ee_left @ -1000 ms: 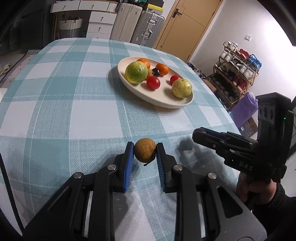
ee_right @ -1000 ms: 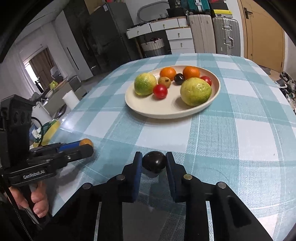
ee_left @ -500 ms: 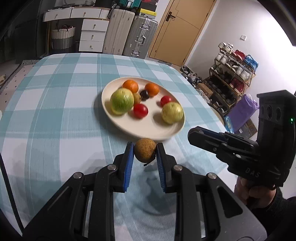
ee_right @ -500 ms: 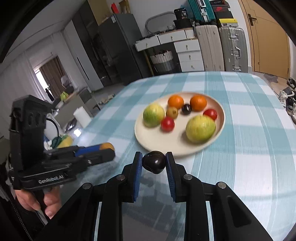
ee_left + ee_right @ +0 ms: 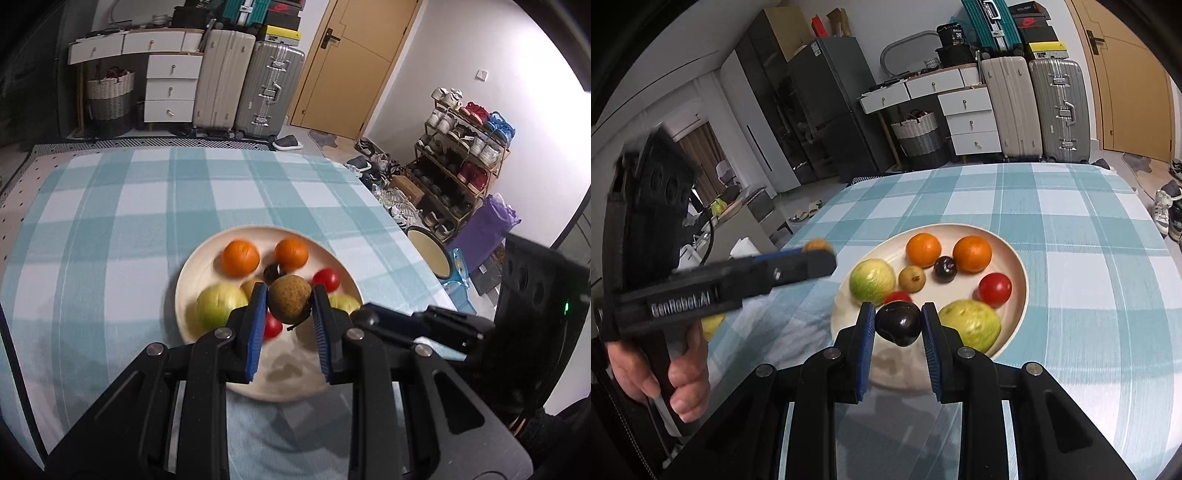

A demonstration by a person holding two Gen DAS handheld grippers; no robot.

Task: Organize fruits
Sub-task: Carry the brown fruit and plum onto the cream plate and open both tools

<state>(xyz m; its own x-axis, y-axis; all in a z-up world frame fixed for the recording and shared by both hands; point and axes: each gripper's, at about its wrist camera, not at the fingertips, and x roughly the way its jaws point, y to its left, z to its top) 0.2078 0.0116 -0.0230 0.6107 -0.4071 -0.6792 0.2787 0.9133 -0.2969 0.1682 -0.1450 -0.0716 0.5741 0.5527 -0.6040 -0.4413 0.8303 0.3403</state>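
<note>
**A:** What does the camera on your left hand show?

**B:** My left gripper [image 5: 289, 303] is clamped on a rough brown round fruit [image 5: 289, 297], its blue pads pressing both sides. It hangs above a cream plate [image 5: 184, 280] that sits on a teal-and-white checked tablecloth [image 5: 110, 221], nearer the cloth's right edge. On the plate lie two oranges [image 5: 240, 258] towards the far rim, a large green fruit [image 5: 218, 304] at the left rim, and a red tomato [image 5: 326, 279] towards the right. My right gripper [image 5: 369, 315] pokes in from the right, just beside my left one.

**A:** And the right hand's camera?

**B:** My right gripper [image 5: 898, 325] is closed on a dark, glossy plum-like fruit [image 5: 898, 322], held over the plate's near rim [image 5: 1021, 280]. Behind it sit a small tan fruit [image 5: 912, 278], a second dark fruit [image 5: 945, 268] and a yellow-green fruit [image 5: 971, 325] at the near right. My left gripper [image 5: 822, 254] enters blurred from the left, over the cloth's left edge, the brown fruit at its tip. A hand [image 5: 665, 373] grips its handle.
</note>
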